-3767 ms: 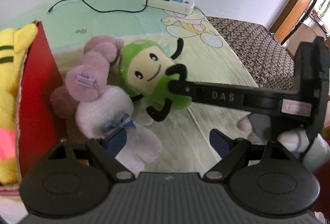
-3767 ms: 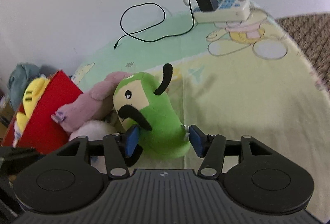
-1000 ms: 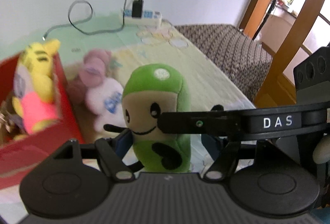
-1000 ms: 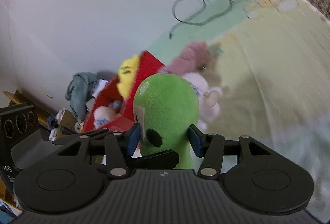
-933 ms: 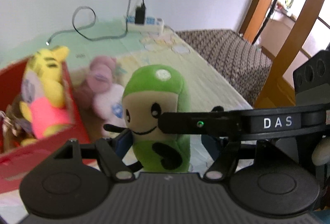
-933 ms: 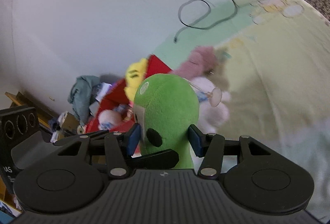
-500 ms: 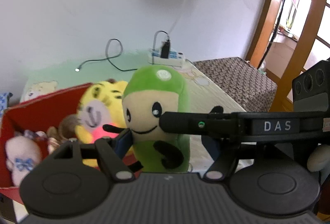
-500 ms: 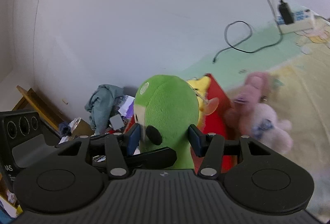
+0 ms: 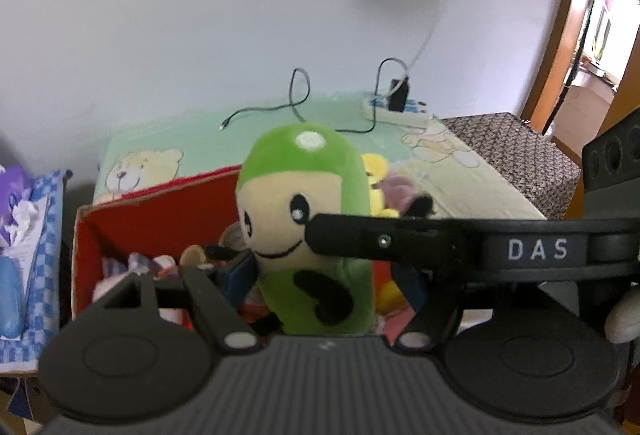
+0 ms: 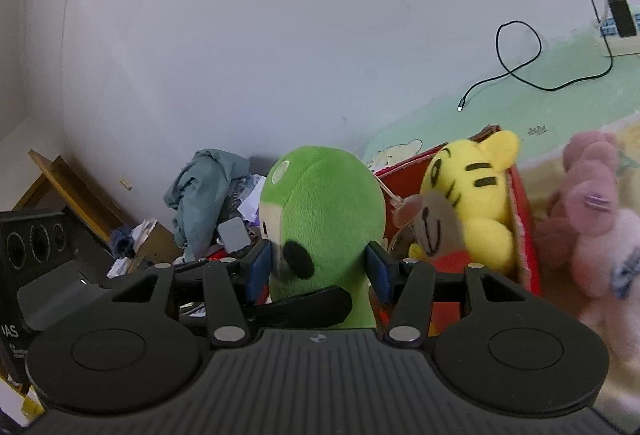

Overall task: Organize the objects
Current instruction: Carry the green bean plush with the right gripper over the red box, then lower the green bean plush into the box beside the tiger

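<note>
home bedroom: cartoon-print bedsheet (image 9: 440, 159)

Black ribbed tool (image 10: 318, 271) with blue pads (image 10: 259, 269), marked "DAS".

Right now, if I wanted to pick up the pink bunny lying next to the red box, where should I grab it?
Probably around the pink plush's soft middle, coming from above on the side away from the red box. It lies on the bed close against the box wall, beside the yellow tiger, so that open side looks easiest to reach. Its shape is blurry here, so I can't pick a finer spot.
</note>
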{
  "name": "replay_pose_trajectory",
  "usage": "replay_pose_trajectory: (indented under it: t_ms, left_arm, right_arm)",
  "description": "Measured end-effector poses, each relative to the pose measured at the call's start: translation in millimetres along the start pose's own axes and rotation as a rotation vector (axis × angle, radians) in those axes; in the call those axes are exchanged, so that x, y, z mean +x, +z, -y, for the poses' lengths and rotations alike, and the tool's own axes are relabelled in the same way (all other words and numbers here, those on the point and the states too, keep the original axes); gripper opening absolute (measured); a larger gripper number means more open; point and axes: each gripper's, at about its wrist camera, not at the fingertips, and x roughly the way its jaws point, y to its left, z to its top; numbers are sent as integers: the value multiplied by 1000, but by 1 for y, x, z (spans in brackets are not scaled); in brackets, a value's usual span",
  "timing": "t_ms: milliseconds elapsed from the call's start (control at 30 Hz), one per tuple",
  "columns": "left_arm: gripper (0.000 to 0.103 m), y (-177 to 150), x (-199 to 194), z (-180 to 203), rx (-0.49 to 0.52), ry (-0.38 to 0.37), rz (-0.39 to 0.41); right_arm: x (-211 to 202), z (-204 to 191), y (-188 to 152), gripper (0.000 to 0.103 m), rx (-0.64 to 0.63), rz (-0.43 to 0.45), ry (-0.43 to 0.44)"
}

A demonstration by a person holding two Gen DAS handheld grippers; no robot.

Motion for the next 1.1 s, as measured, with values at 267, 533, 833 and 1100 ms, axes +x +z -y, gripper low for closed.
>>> replay_pose_trajectory:
  t_ms: [267,533,833,1100]
  left_arm:
    - [74,-12,40,-33,-40,1,-99]
    - [76,-15,63,-41,-41,-7,-148]
    - [78,-15,83,-42,-30,10,-202]
    - [82,-10,93,-40,1,84,-220]
  right_arm:
    - [41,14,-9,54,37,-77,-78]
    - [53,23,-9,54,67,-109,-122]
    - [64,29,-10,56,69,-125,-166]
    - [63,30,-10,57,67,-122,-158]
